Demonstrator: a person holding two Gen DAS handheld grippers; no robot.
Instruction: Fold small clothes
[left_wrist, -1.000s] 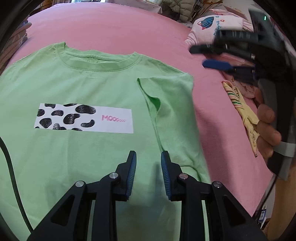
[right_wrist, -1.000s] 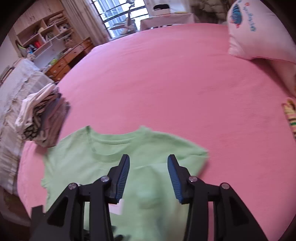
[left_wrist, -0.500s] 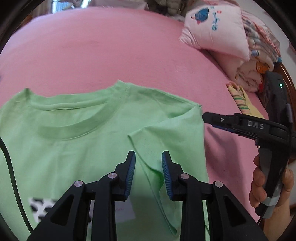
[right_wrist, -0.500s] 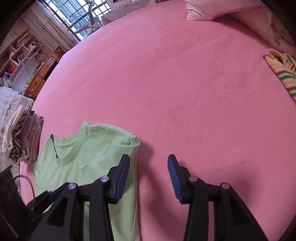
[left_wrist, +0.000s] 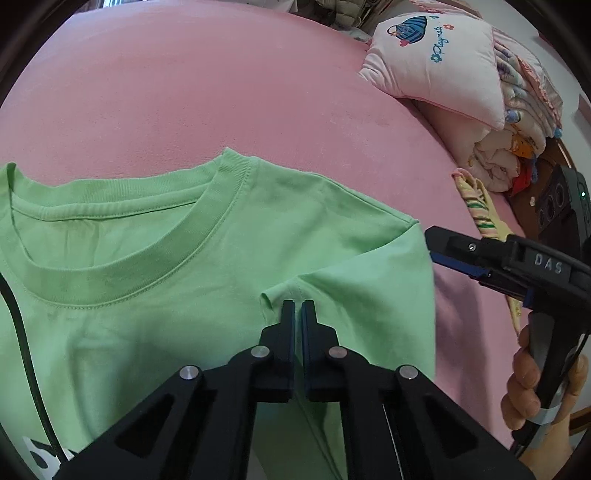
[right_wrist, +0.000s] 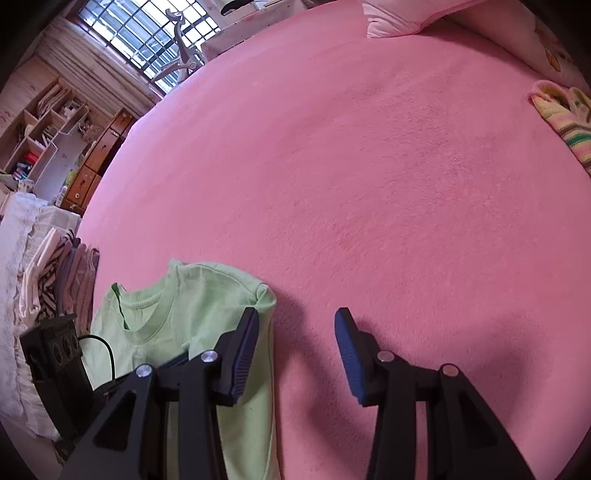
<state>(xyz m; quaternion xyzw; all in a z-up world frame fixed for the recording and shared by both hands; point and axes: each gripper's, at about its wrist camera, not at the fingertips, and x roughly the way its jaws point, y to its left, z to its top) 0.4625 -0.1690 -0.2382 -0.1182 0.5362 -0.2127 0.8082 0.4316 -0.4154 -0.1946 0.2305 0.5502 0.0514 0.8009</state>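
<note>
Left wrist view: left gripper (left_wrist: 299, 308) pinched shut on green shirt's (left_wrist: 155, 266) folded-in sleeve, on pink bed (left_wrist: 184, 92). Right gripper (right_wrist: 295, 328) half-open, empty, straddling shirt's right edge; nearer it.

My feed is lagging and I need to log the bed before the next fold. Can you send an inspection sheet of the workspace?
Surface: pink bedspread, mostly bare.
Job's things: green T-shirt lies flat, front up, its sleeve folded inward.
Clutter: striped garment, pink pillow, stacked bedding, folded clothes pile.
Grippers: left hand-held gripper shut on the sleeve fold; right hand-held gripper open, held by a hand, one finger over the shirt's edge.
Cables: black cable across the shirt.
Surroundings: barred window, shelves, drawers.
</note>
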